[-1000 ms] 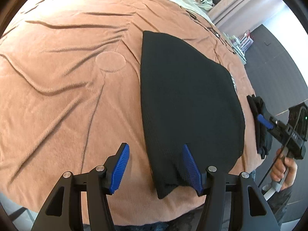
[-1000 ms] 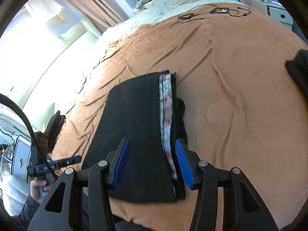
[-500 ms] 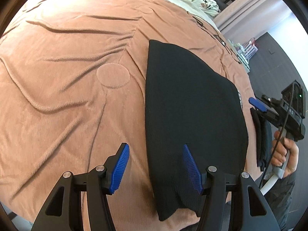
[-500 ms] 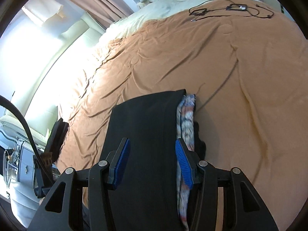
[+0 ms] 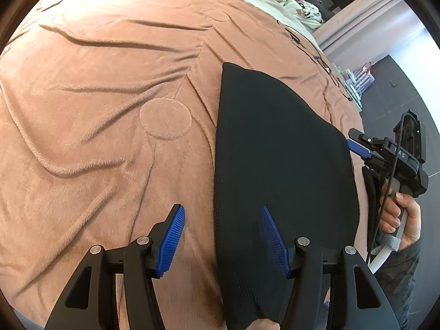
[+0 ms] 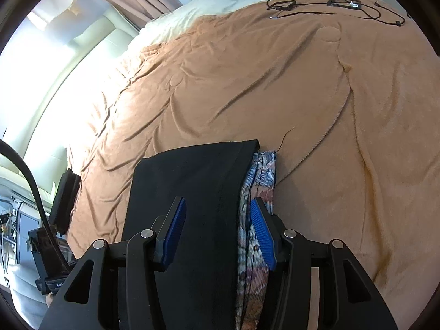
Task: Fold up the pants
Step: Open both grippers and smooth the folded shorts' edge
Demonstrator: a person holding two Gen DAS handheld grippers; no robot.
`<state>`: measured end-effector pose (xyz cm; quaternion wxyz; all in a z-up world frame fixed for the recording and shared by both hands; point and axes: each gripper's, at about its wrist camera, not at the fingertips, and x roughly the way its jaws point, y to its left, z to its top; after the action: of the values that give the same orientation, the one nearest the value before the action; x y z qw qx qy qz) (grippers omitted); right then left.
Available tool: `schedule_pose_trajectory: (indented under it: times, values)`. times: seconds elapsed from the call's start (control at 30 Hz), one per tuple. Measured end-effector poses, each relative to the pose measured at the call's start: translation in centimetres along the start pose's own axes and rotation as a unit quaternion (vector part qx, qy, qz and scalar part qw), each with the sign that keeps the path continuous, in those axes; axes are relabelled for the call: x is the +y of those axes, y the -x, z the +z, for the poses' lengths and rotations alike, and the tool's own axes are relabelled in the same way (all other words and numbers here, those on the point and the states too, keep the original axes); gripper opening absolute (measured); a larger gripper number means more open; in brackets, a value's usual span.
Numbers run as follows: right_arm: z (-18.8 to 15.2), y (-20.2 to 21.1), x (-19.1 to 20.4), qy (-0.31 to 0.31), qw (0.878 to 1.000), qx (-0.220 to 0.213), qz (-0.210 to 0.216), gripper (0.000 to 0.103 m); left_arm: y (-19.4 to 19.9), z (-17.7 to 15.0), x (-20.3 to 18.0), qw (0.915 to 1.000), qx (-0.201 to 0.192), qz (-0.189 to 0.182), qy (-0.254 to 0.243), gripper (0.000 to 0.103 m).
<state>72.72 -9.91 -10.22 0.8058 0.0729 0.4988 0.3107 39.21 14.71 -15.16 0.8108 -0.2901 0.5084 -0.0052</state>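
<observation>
Looking past our tools, we see the bed (image 5: 90,143) under its brown blanket (image 6: 275,82), spreading ahead of both. The folded black pants (image 5: 275,151) lie flat on it, running forward from beneath the left hand-held gripper (image 5: 222,236), whose left pad hangs over blanket and right pad over cloth, jaws apart and empty. The right hand-held gripper (image 6: 217,233) hovers jaws apart astride the pants' edge, where a patterned lining (image 6: 253,220) shows. Black cables (image 6: 338,5) lie far ahead of it.
</observation>
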Motion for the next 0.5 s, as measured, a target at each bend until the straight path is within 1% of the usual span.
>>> schedule_pose_trajectory:
  times: [0.23, 0.27, 0.3, 0.37, 0.5]
  values:
    - [0.0, -1.6, -0.2, -0.007, 1.0, 0.021, -0.011, 0.047, -0.4, -0.2, -0.1, 1.0, 0.003, 0.006, -0.004, 0.06]
    - [0.1, -1.7, -0.1, -0.007, 1.0, 0.022, -0.012, 0.046, -0.5, -0.2, -0.1, 1.0, 0.004, 0.006, -0.004, 0.06]
    - [0.2, -1.7, 0.0, -0.006, 1.0, 0.021, -0.014, 0.043, -0.5, -0.2, -0.1, 1.0, 0.004, 0.006, -0.004, 0.06]
    - [0.4, -1.5, 0.0, -0.006, 1.0, 0.02, -0.015, 0.027, -0.6, -0.1, -0.1, 1.0, 0.005, 0.006, -0.004, 0.06]
    - [0.8, -0.9, 0.0, -0.011, 1.0, 0.012, 0.012, 0.025, -0.6, -0.1, -0.3, 0.9999, 0.004, 0.008, -0.006, 0.06]
